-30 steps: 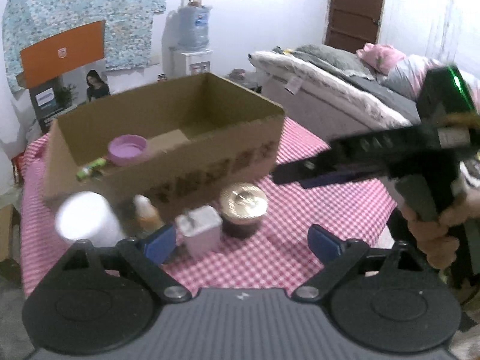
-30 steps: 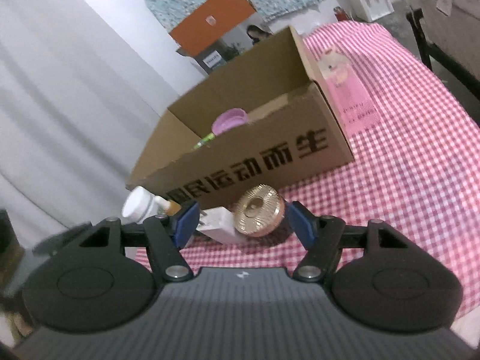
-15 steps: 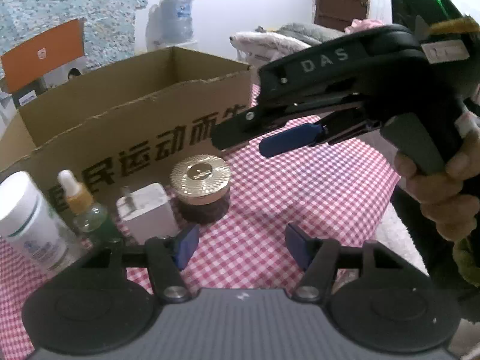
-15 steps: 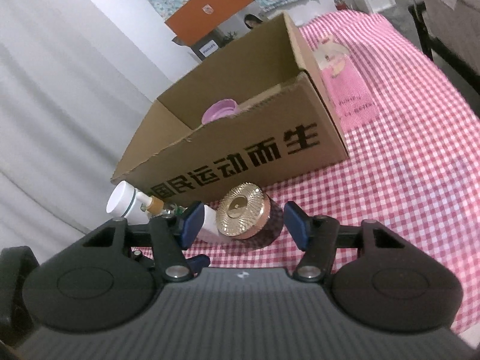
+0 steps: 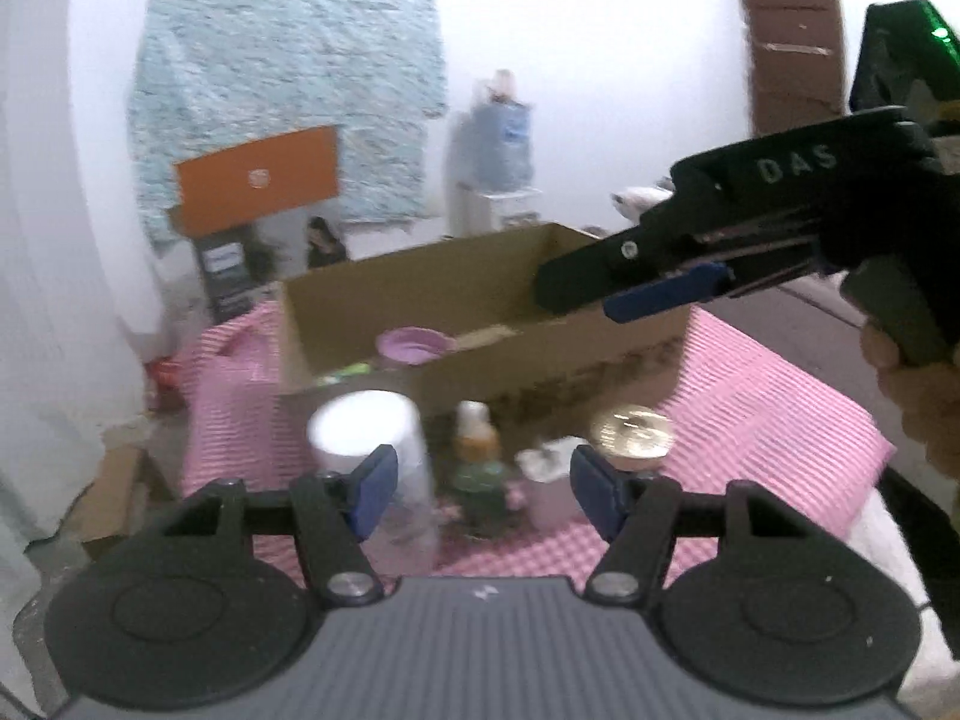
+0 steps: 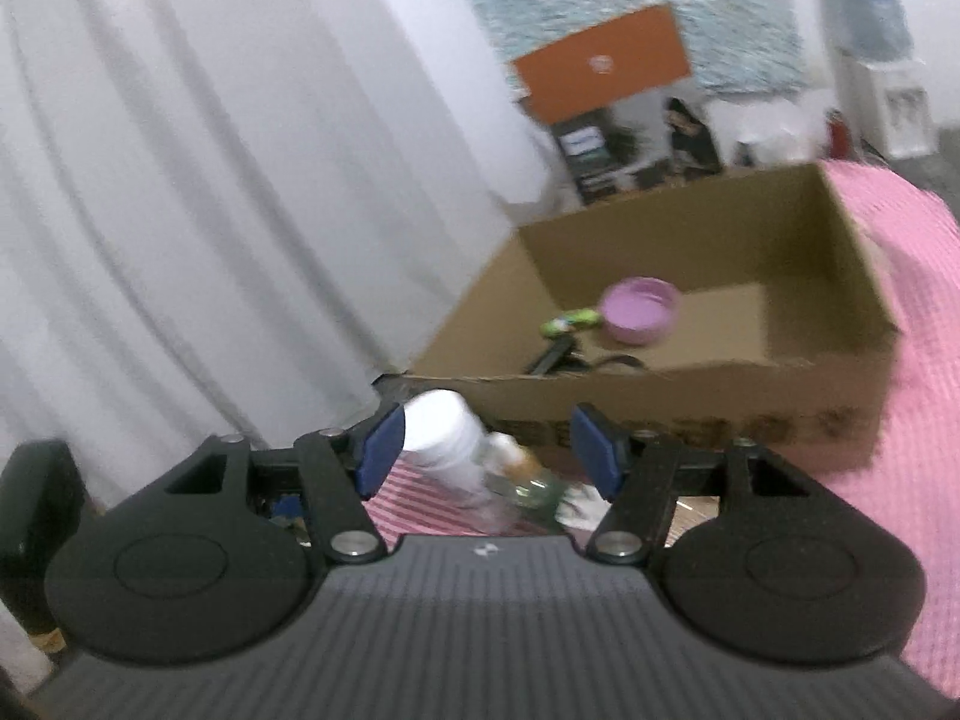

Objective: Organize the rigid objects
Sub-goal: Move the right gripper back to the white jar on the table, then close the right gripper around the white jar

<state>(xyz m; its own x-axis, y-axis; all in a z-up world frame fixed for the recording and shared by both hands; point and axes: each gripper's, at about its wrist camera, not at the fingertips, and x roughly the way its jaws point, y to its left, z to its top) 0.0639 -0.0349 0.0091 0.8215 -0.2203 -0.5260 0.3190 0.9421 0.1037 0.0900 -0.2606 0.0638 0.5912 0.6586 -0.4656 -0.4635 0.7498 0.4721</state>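
The box [image 6: 690, 360] is matt brown cardboard. The tablecloth [image 5: 768, 420] is pink checked cloth. The jar lid [image 5: 630, 431] shines like gold metal; the white bottle [image 5: 384, 456] looks like smooth plastic.

Both cameras look forward past their own fingers, from close above the bench. Both see the cardboard box [image 5: 480, 324] [image 6: 690, 324] and the white bottle [image 5: 366, 426] [image 6: 444, 432].

The bench [image 5: 774, 414] wore a pink checked cloth. On it stood an open cardboard box [image 5: 480, 324], and along its near wall a white-capped bottle [image 5: 375, 456], dropper bottle [image 5: 477, 462], white block [image 5: 549, 480] and gold-lidded jar [image 5: 630, 435].
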